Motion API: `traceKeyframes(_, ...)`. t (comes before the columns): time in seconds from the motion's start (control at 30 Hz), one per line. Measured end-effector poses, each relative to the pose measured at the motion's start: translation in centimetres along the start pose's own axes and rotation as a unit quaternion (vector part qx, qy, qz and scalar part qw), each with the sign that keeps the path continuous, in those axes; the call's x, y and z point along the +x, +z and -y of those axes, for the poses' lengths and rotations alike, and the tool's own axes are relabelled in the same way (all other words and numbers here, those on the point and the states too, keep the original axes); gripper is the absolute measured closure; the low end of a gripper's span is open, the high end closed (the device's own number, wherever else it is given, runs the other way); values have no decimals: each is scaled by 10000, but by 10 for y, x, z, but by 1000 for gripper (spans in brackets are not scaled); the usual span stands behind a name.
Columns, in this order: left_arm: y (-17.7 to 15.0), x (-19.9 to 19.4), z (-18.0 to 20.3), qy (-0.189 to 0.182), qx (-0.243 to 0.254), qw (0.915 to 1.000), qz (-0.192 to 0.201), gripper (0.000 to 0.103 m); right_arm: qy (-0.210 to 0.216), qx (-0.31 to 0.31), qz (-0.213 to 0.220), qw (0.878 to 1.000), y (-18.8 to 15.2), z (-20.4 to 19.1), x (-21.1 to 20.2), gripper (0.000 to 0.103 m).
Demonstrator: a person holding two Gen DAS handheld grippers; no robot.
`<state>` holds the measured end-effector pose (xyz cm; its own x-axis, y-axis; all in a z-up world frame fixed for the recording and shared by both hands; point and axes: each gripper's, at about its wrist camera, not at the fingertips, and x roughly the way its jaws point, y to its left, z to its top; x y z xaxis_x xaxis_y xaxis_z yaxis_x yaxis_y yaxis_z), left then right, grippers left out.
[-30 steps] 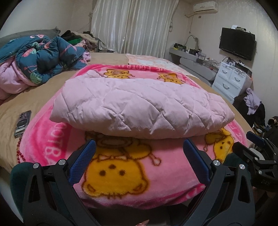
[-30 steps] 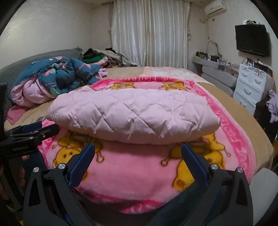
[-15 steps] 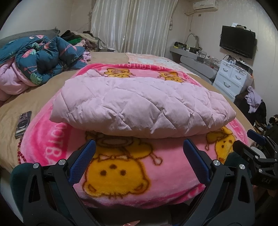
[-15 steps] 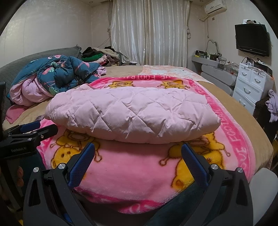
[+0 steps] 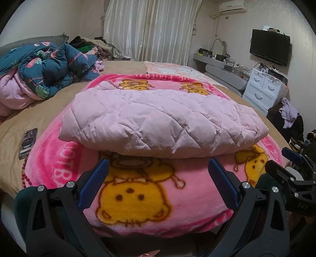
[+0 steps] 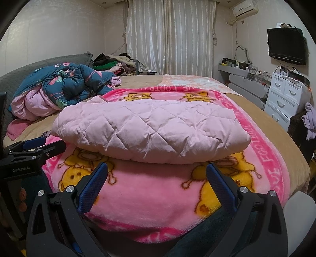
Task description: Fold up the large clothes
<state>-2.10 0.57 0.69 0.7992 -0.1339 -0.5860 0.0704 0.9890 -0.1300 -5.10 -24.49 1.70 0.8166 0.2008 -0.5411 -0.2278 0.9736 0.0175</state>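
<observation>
Both the left gripper [image 5: 157,178] and right gripper [image 6: 157,180] hang with fingers spread and empty, the folded pink quilted garment [image 5: 162,122] lying just beyond their tips on the cartoon blanket [image 5: 138,197] (slippery, puffy padding), so a shallow pinch risks springing the fold open.

A bedroom with pale walls is seen. The far wall is covered by closed, cream pleated curtains [image 6: 169,37]. An air conditioner [image 6: 244,8] is mounted high at the right corner. A dark television [image 6: 286,46] is fixed to the right wall, above a white chest of drawers [image 6: 286,96]. A grey shelf [image 6: 246,79], crowded with small items, is set beside the drawers. A grey headboard [image 6: 43,65] is seen at left. Lighting is even and dim.
</observation>
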Motion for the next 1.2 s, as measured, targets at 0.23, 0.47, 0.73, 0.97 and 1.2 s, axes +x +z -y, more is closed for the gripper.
traceKeyframes(0.23,1,-2,0,-16,0,10000,-1,9,3,-7,-1,10000,0,0,0,4)
traceKeyframes(0.47,2,-3,0,7,9,10000,16,9,3,-2,2,10000,0,0,0,4)
traceKeyframes(0.73,4,-4,0,13,21,10000,29,9,1,-5,1,10000,0,0,0,4)
traceKeyframes(0.97,4,-6,0,17,23,10000,58,9,-1,-14,2,10000,0,0,0,4)
traceKeyframes(1.2,5,-6,-1,6,-2,10000,33,9,10,-16,4,10000,0,0,0,4)
